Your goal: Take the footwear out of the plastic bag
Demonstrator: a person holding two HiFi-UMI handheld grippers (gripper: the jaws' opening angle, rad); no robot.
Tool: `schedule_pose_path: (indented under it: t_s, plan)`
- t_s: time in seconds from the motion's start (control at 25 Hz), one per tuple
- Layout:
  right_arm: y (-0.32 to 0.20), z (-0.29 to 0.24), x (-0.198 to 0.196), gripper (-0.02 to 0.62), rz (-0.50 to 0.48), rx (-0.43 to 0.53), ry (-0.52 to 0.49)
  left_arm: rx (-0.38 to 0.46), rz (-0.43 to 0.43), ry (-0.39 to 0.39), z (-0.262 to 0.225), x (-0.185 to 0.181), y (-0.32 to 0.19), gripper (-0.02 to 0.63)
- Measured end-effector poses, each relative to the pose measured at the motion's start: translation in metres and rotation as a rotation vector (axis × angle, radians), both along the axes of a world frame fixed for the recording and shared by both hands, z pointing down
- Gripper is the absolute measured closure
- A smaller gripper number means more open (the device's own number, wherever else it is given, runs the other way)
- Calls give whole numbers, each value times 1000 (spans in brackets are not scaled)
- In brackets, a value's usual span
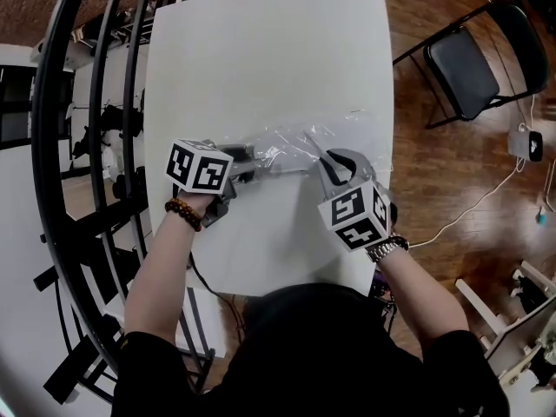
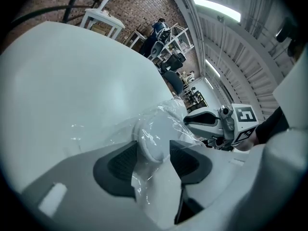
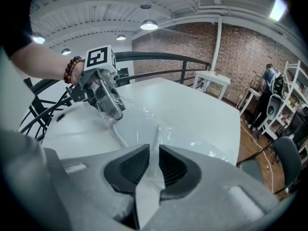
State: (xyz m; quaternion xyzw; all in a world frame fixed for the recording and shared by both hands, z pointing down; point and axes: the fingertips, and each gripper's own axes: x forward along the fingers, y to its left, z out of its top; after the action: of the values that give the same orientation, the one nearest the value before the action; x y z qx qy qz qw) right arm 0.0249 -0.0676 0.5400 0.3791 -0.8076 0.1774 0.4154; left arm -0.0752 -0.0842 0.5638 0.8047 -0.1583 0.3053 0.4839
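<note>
A clear plastic bag (image 1: pixel 300 146) lies crumpled on the white table (image 1: pixel 261 50) between my two grippers, with white footwear (image 2: pixel 154 137) inside it. In the left gripper view the rounded end of the footwear, wrapped in film, sits between the dark pads (image 2: pixel 120 165). My left gripper (image 2: pixel 153 159) stands wide around it, and I see no squeeze on it. My right gripper (image 3: pixel 153 165) is shut on a thin fold of the bag's film (image 3: pixel 156 138). From above, the left gripper (image 1: pixel 250 165) faces the right gripper (image 1: pixel 321 160) across the bag.
The table's near edge (image 1: pixel 287 289) lies just below the grippers. A black railing (image 1: pixel 78 146) runs along the left. A black folding chair (image 1: pixel 469 63) stands on the wooden floor at the right, near a white box with a cable (image 1: pixel 526 143).
</note>
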Motion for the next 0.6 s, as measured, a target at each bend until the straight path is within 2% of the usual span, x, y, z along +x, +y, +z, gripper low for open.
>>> schedule_pose_path:
  t_s: [0.2,0.48,0.6]
  plan:
    - [3,2,-2,543,-6,-5,1,-43,-44,67,-4,-2,1,380]
    - [4,1,-1,543,-19,-11,-4,-95,-72,115,-6,-4,8,426]
    - [6,0,-2,543,-26,-12,-7,-118,-100,172,-11,-6,13,454]
